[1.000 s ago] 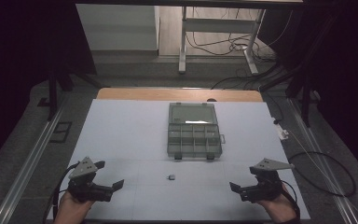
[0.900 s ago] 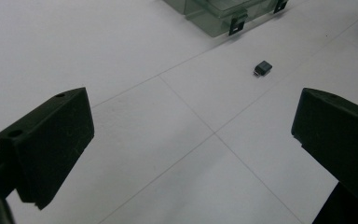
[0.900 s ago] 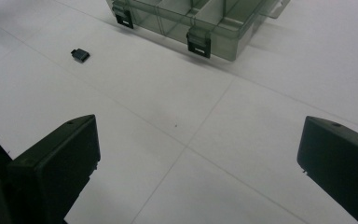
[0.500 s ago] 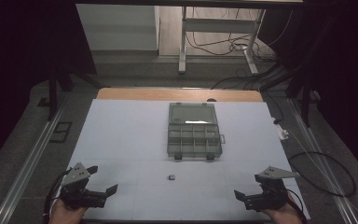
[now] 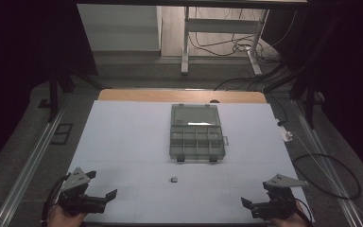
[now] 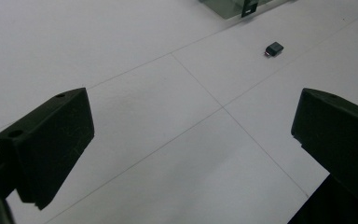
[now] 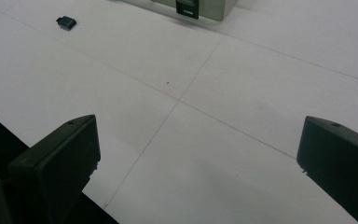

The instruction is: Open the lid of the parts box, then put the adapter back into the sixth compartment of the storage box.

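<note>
A white table (image 5: 123, 142) seen from above, with a clear plastic organizer box (image 5: 196, 132) lying at its middle; everything else is placed in relation to that box. Over the last second both handheld tools have drawn back toward the person, away from the box: the left gripper (image 5: 100, 197) now sits at the near edge, well to the near left of the box, and the right gripper (image 5: 253, 208) at the near edge, well to its near right. Both have their jaws spread wide and hold nothing; each gripper's own view shows the two black jaws far apart over bare table. A small dark block (image 5: 174, 179), with a hint of red at one end in the left gripper view (image 6: 274, 48), lies alone on the table just in front of the box's near edge, slightly left of its middle and apart from it. It has not moved. The pull-back suggests the work is either at rest or not yet begun, since neither tool is near the block, which looks like the piece meant for the box. The box lies open, its lid folded flat on the far side. Its near half is divided into small compartments in two rows; as far as the dim picture shows, they look empty, though this cannot be told for certain.
</note>
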